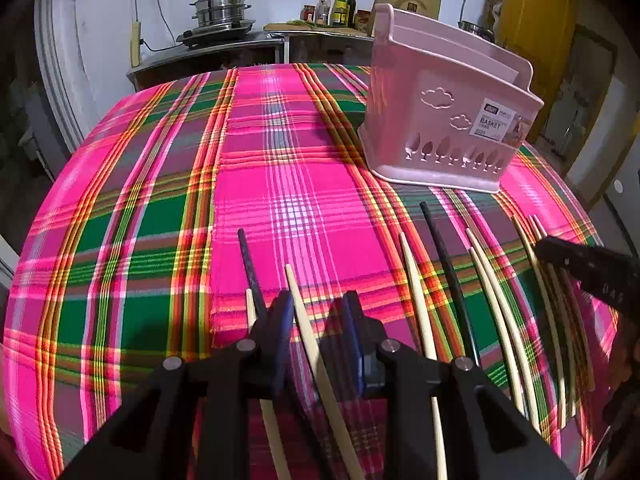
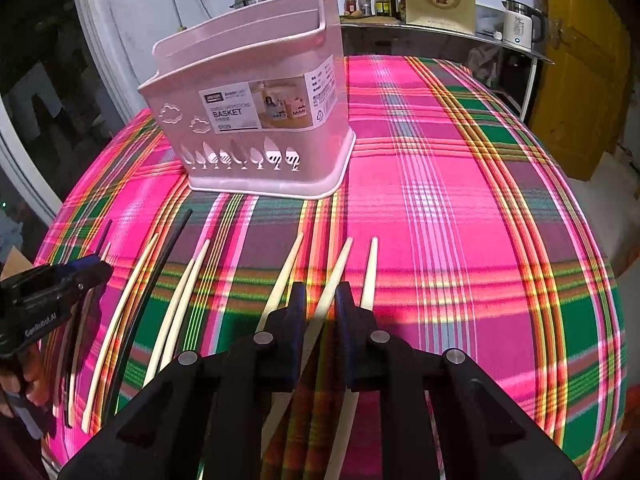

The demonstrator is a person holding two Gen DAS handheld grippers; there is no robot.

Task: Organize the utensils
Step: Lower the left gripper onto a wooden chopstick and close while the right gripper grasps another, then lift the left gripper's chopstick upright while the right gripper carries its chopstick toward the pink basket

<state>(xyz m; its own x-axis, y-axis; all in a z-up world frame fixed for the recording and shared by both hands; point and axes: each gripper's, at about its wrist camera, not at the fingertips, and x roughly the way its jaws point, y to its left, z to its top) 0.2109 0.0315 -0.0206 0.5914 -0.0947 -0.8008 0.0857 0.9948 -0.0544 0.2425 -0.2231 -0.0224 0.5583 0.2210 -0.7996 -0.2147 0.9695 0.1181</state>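
A plaid-covered surface (image 1: pixel 280 168) fills both views, pink, green and orange all the way across. On it stands the pink basket (image 1: pixel 444 112), upright, label facing the cameras, tree-shaped cut-outs along its base; every place below is given from that basket.

Nearer the cameras than the basket, a loose row of chopsticks lies flat on the cloth, roughly side by side, tips pointing towards it. Most are pale; a black chopstick (image 1: pixel 448 276) lies among them, with a pale pair (image 1: pixel 496 304) just beside it on the side away from the left hand-held gripper. Another dark one (image 1: pixel 250 268) lies farther off, beside the left hand-held gripper's fingers.

Left hand-held gripper (image 1: pixel 316 308): low over the cloth, well short of the basket, jaws parted a fair way. A pale chopstick (image 1: pixel 304 316) runs through the gap, closer to the left-side finger; whether either pad touches it I can't quite tell.

Right hand-held gripper (image 2: pixel 320 300): also short of the basket, directly in front of its labelled face, jaws set narrower, straddling a cream chopstick (image 2: pixel 338 268). A sliver of gap seems to show on each side, so this looks like framing, not gripping. Two more pale sticks flank it, one on either side.
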